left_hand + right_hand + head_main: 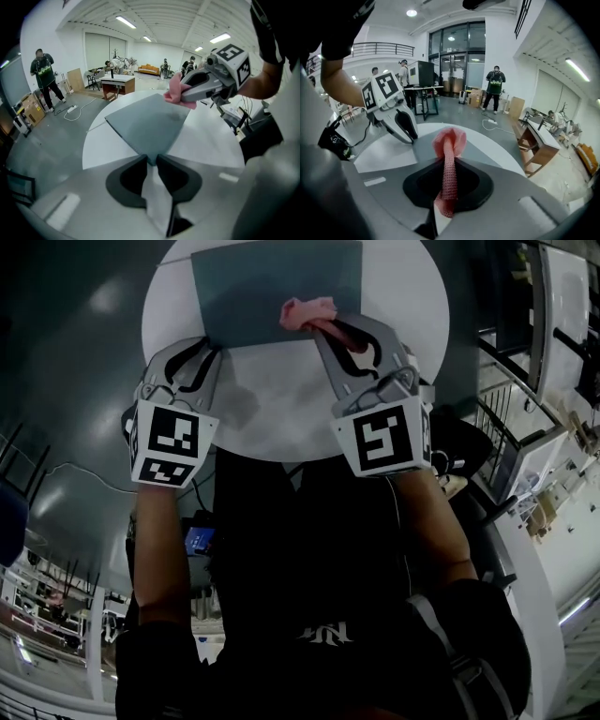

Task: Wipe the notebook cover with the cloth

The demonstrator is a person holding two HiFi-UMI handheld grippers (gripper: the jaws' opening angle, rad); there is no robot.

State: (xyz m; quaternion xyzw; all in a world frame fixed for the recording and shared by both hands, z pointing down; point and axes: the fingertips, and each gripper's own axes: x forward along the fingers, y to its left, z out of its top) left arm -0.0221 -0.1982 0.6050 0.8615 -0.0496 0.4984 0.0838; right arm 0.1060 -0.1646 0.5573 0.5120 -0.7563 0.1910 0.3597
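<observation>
— So where does the flat grey-blue notebook point(272, 287) lie?
— On the round white bench point(281, 413), toward its far edge. The left gripper point(151, 158) has its jaws almost together, pinched on the notebook's near left corner.
— And the pink waffle-weave cloth point(307, 312)?
— Clamped between the jaws of the right gripper point(449, 161). Its bunched end pokes past their tips, on the cover by the notebook's near edge, right of middle.
</observation>
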